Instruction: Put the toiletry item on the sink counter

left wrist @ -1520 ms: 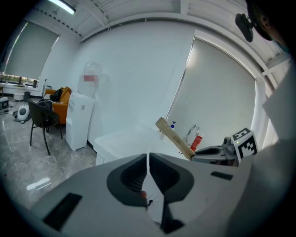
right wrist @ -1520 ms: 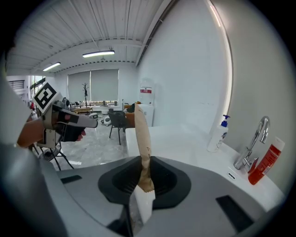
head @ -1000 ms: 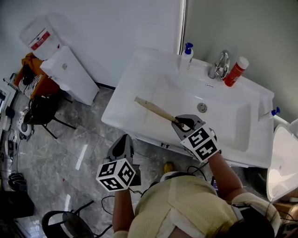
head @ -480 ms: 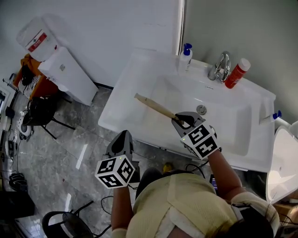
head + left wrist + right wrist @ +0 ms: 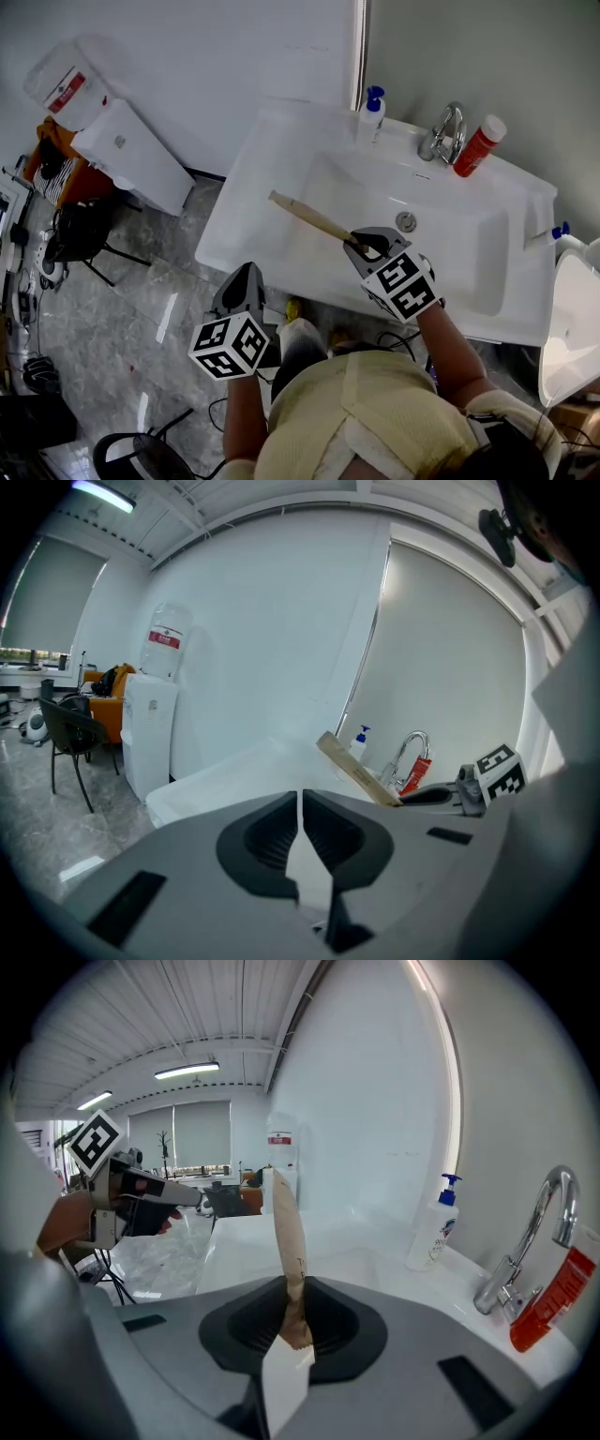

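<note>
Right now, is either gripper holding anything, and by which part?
The right gripper holds the long brown paper-wrapped item by one end, above the sink. The left gripper is shut and empty.

The white ceramic sink counter (image 5: 246, 202) has its widest bare strip along the left edge, from the front-left corner back to the back-left one. The back edge is crowded. A white pump bottle with a blue head (image 5: 372, 114) stands left of the middle, a curved chrome tap (image 5: 444, 131) at the middle, and a red bottle with a white cap (image 5: 476, 145) just beside the tap on the right. A second blue pump head (image 5: 555, 231) shows at the right edge; whether it stands on the counter cannot be told. A long brown paper-wrapped stick (image 5: 309, 218) slants over the basin's left half, clamped in the right gripper (image 5: 368, 246). The left gripper (image 5: 246, 279), jaws together, hangs off the front edge above the grey marbled floor (image 5: 178, 272).
</note>
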Action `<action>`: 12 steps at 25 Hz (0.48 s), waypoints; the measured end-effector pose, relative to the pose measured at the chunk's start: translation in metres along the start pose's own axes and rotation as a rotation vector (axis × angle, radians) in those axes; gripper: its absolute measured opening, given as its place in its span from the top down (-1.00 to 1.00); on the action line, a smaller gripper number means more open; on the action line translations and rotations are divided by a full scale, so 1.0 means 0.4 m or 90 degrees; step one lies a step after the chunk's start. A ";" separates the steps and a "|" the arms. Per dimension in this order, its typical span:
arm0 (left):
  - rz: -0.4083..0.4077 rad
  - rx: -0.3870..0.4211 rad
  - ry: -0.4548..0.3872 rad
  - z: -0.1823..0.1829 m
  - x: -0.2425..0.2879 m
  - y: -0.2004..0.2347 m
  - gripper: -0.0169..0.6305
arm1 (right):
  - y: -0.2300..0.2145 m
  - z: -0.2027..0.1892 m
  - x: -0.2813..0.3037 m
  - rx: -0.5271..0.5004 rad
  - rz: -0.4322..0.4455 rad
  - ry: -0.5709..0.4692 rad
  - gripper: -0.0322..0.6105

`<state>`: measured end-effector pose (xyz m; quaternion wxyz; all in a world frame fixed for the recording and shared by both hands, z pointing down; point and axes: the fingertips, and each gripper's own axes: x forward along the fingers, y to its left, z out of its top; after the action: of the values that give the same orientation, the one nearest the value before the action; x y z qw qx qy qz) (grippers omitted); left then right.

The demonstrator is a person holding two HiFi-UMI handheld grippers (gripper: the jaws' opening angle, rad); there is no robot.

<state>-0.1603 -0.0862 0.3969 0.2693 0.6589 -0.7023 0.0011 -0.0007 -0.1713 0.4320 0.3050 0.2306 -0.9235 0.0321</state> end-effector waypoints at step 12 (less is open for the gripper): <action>-0.041 0.022 0.017 0.074 0.130 0.042 0.80 | -0.055 0.033 0.089 0.038 -0.025 0.020 0.68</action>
<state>-0.1862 -0.1424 0.3973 0.2672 0.6855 -0.6771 0.0137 -0.0235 -0.2080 0.4401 0.3133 0.2574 -0.9123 0.0571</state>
